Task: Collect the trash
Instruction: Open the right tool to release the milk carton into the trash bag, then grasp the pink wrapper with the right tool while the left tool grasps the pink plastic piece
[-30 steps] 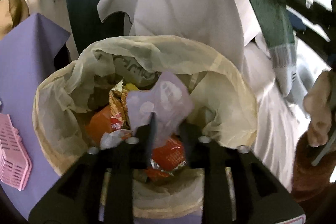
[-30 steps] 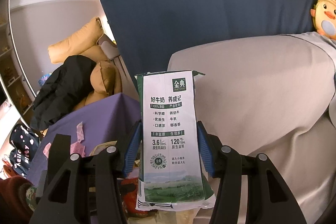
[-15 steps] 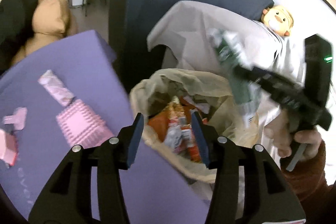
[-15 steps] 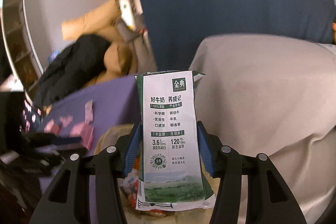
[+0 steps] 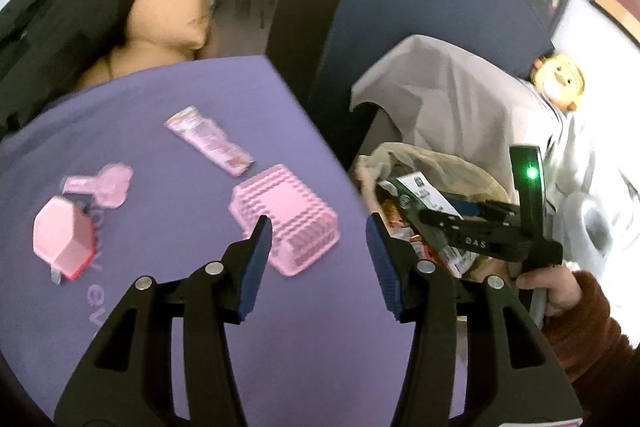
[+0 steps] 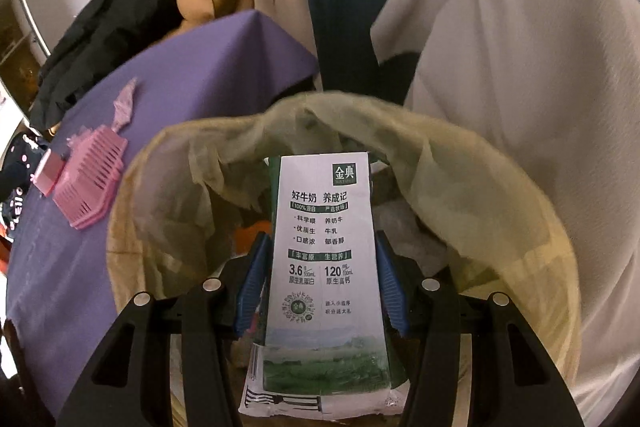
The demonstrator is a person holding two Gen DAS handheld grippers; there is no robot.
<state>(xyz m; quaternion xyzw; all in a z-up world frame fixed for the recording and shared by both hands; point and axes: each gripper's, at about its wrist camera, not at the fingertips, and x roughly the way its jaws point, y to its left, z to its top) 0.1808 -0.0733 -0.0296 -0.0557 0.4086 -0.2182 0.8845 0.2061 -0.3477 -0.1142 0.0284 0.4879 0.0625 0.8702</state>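
Observation:
My right gripper (image 6: 321,243) is shut on a white and green milk carton (image 6: 324,287), held upright over the mouth of the bag-lined trash bin (image 6: 500,179), which holds orange wrappers. In the left wrist view the carton (image 5: 424,187) dips into the bin (image 5: 452,163). My left gripper (image 5: 319,227) hovers over the purple table (image 5: 160,307) with its jaws opening and nothing between them. Beyond it lie a pink wrapper (image 5: 210,141), a pink ribbed basket (image 5: 286,223), a pink heart-shaped piece (image 5: 106,185) and a pink box (image 5: 62,239).
A grey cloth-covered seat (image 6: 520,47) stands right behind the bin, with a dark blue panel (image 5: 420,7) beyond it. A yellow plush toy (image 5: 558,79) sits at the right. Tan cushions (image 5: 168,19) and a black coat (image 5: 60,11) lie past the table. A hand in a rust-red sleeve (image 5: 560,291) holds the right gripper.
My left gripper let a purple wrapper go into the bin, opened, and swung left over the table. My right gripper brought the milk carton down over the bin's mouth.

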